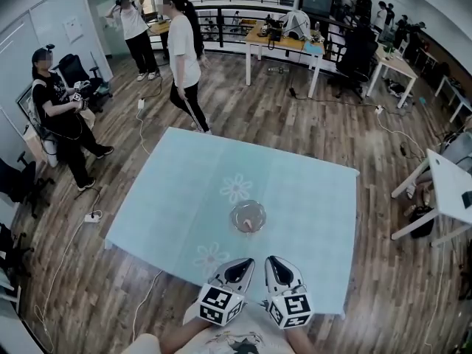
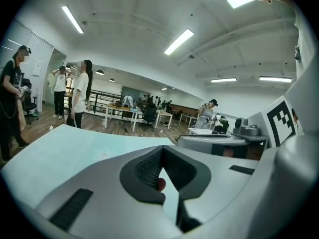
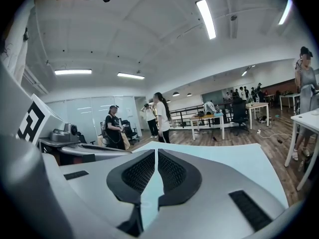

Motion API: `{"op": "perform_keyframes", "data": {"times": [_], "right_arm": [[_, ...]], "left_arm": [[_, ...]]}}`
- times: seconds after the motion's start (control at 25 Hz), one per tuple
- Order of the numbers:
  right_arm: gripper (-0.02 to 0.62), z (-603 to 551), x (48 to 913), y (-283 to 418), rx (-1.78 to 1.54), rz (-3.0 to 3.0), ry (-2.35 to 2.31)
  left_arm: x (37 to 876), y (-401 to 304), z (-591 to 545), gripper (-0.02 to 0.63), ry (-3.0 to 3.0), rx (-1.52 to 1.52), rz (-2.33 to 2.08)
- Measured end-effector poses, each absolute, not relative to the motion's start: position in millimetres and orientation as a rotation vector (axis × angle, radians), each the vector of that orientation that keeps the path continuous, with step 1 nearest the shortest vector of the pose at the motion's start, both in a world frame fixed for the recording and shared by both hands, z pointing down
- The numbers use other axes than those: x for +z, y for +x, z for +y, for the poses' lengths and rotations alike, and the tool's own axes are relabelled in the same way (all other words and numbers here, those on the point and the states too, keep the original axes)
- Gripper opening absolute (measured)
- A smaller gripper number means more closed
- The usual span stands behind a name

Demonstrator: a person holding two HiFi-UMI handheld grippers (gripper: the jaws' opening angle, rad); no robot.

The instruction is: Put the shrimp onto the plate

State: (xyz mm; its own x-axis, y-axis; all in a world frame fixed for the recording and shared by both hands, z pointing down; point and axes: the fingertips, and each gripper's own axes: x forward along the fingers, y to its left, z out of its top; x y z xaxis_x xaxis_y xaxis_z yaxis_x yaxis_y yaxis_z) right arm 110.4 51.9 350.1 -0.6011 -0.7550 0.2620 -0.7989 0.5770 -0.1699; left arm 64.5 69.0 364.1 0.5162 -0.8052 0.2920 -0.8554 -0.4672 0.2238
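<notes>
Two grippers point(image 1: 247, 261) point(image 1: 273, 259) side by side

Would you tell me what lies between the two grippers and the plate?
Only bare tablecloth separates the left gripper and right gripper from the plate, as the head view shows.

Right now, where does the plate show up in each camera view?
Head view: plate just below centre, in the middle of the blue tablecloth.
Left gripper view: only a reddish speck through the gap between the jaws; plate unclear.
Right gripper view: not in it.
Shared landmark: that tablecloth.
</notes>
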Motion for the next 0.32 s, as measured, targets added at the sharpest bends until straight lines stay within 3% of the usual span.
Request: {"op": "perform_keyframes", "data": {"times": [0.32], "right_arm": [[0.040,51.3,355.0,102.3,0.440,-2.624,1.302]], "left_arm": [[368.0,61.5,68.7,0.008,2.416,0.220,-1.348]]}}
